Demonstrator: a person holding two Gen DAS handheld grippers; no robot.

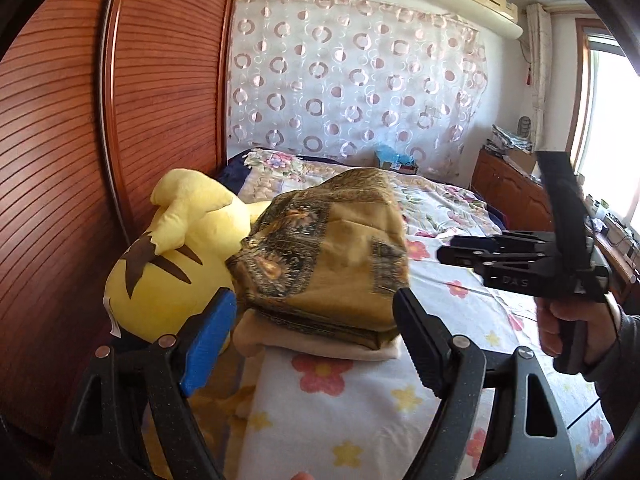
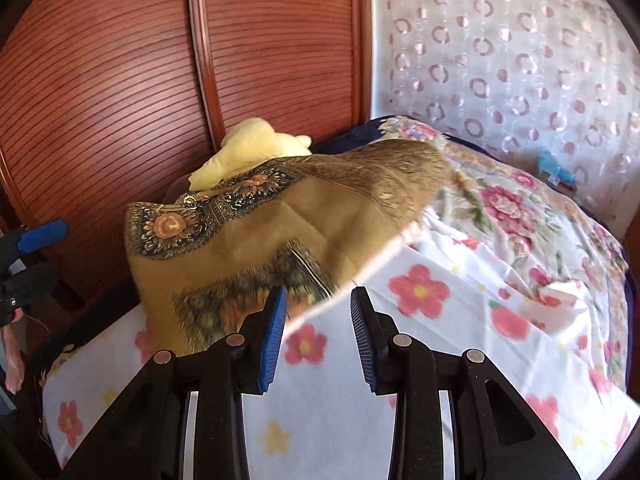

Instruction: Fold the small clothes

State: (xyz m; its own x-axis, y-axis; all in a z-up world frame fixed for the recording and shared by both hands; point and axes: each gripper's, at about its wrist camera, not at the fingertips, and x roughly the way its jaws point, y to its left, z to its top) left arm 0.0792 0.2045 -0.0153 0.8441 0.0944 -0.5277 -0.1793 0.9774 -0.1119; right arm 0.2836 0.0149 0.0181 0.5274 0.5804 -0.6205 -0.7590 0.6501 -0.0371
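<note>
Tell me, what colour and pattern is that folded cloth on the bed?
Mustard-brown folded cloth with dark floral borders; clearest in the right wrist view.

A mustard-brown folded cloth [image 1: 328,256] bears dark paisley borders with orange flowers. Beside it, the yellow plush toy [image 1: 168,264] has brown stripes. Beneath it, the white bedsheet [image 2: 420,320] is printed with red and yellow blossoms.

A yellow plush toy [image 1: 176,248] lies on the floral bedsheet [image 1: 360,400] beside the wooden wardrobe [image 1: 120,100].
</note>
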